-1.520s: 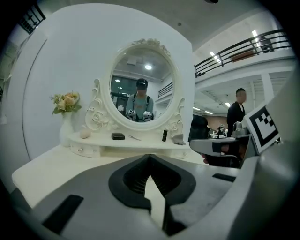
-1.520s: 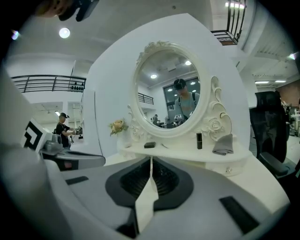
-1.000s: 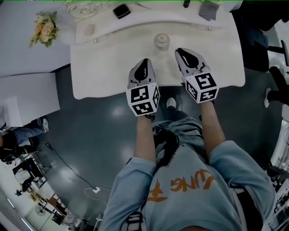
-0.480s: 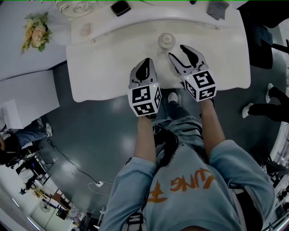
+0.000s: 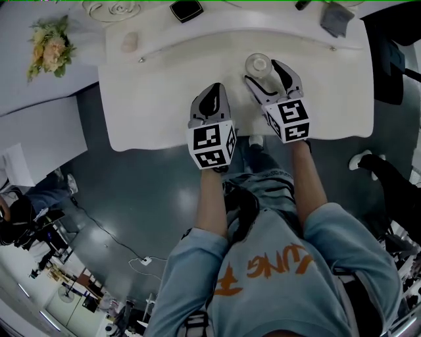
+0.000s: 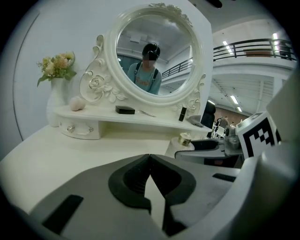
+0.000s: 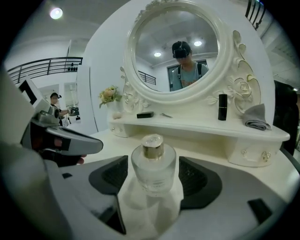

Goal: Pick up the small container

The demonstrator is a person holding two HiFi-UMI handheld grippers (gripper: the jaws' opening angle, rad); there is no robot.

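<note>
The small container is a round clear glass bottle [image 5: 258,64] with a gold cap, standing upright on the white dressing table [image 5: 164,92]. My right gripper [image 5: 264,72] is around it, and its jaws are opening. In the right gripper view the bottle [image 7: 153,165] stands between the two dark pads [image 7: 114,174] with a gap on each side, so nothing presses on it. My left gripper [image 5: 212,90] is shut and empty to the left of the bottle, over the table's front part. From the left gripper [image 6: 149,161] view the bottle [image 6: 185,139] shows at the right.
An oval mirror [image 7: 178,51] rises behind a raised shelf [image 7: 197,127]. On the shelf are a black compact [image 5: 186,9], a lipstick [image 7: 222,107], a grey cloth [image 7: 256,123] and a pink object [image 5: 130,42]. Flowers [image 5: 47,47] stand far left. The table's front edge [image 5: 158,141] is near my grippers.
My right gripper has moved forward to the bottle and its jaws have spread wide around it. The left gripper has stayed shut in about the same place.
</note>
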